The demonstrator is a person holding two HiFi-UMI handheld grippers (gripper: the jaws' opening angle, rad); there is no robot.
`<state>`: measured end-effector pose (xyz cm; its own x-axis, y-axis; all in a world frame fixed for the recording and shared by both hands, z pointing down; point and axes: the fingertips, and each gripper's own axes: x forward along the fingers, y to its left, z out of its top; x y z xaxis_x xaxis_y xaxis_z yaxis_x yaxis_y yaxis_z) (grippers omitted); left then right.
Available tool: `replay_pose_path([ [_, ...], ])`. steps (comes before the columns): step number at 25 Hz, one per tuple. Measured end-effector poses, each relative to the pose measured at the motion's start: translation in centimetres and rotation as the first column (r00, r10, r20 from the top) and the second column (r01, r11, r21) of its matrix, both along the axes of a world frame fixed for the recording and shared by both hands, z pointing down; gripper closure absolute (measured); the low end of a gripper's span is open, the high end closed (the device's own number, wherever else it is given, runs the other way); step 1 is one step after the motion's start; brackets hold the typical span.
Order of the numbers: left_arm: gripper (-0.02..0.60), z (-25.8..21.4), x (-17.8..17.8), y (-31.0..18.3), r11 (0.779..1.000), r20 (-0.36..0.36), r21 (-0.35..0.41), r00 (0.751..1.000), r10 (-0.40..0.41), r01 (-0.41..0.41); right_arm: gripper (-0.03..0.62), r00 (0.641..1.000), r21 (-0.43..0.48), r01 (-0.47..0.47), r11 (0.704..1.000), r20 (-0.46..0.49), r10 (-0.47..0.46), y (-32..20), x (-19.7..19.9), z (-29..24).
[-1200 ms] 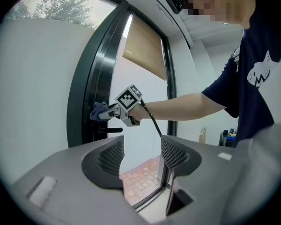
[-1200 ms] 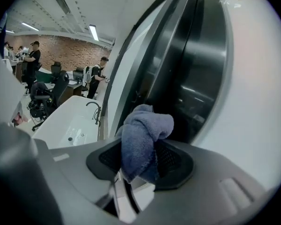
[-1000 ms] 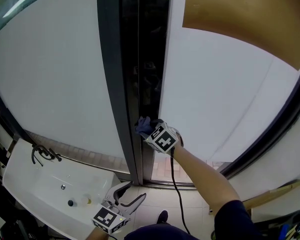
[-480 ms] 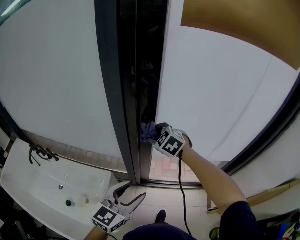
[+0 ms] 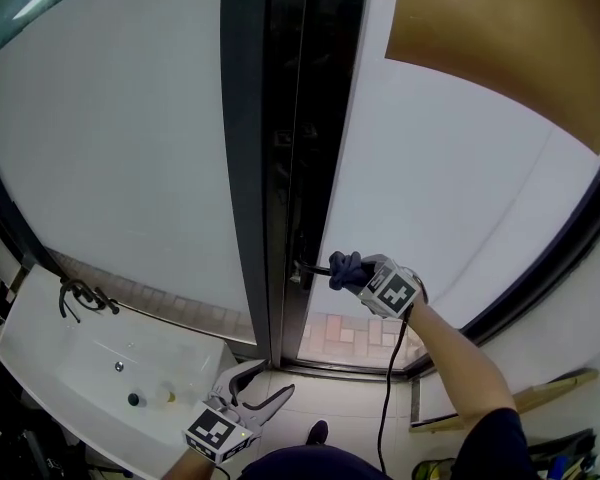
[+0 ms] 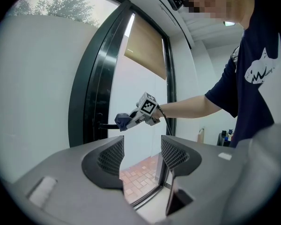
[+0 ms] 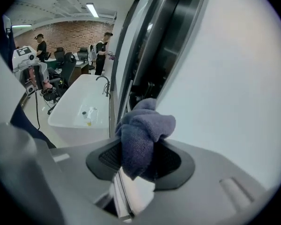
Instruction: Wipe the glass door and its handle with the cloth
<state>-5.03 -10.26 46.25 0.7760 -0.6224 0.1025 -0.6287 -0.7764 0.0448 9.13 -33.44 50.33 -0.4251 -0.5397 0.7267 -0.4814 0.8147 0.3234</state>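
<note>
The glass door [image 5: 450, 198] stands in a dark frame [image 5: 248, 168], with a short black handle [image 5: 310, 267] sticking out of the frame. My right gripper [image 5: 355, 271] is shut on a blue-grey cloth [image 5: 342, 266], and the cloth's bunched end sits against the outer end of the handle. In the right gripper view the cloth [image 7: 143, 135] fills the gap between the jaws and hides the handle. In the left gripper view the cloth [image 6: 123, 121] meets the handle [image 6: 105, 125]. My left gripper [image 5: 255, 388] hangs low beside the person's body, open and holding nothing.
A white sink [image 5: 80, 368] with a dark tap [image 5: 80, 296] stands at the lower left. A brown blind [image 5: 510, 38] covers the top of the right pane. Brick paving [image 5: 350, 333] shows through the glass. Two people [image 7: 100, 50] stand far behind in the room.
My right gripper has slid the cloth to the right, from the door frame out along the handle. The left gripper has stayed put.
</note>
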Motion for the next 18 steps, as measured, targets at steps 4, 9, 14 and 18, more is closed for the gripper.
replay_pose_path([
  [4, 0.339, 0.0, -0.5, 0.1, 1.0, -0.002, -0.001, 1.0, -0.008, 0.008, 0.421, 0.992, 0.042, 0.006, 0.999, 0.124, -0.011, 0.3, -0.9, -2.8],
  [9, 0.339, 0.7, -0.4, 0.1, 1.0, 0.004, 0.002, 1.0, -0.017, 0.017, 0.421, 0.97, 0.084, 0.004, 0.996, 0.242, -0.024, -1.7, -6.1, -5.2],
  [14, 0.339, 0.3, -0.3, 0.3, 0.999, 0.004, -0.018, 0.999, -0.034, 0.034, 0.419, 0.97, 0.08, 0.006, 0.997, 0.241, -0.025, -4.3, -10.7, -3.0],
  [18, 0.339, 0.8, -0.9, 0.3, 0.998, 0.003, -0.015, 0.999, -0.054, 0.054, 0.421, 0.97, 0.03, 0.023, 0.999, 0.241, -0.029, -4.4, -11.3, -1.4],
])
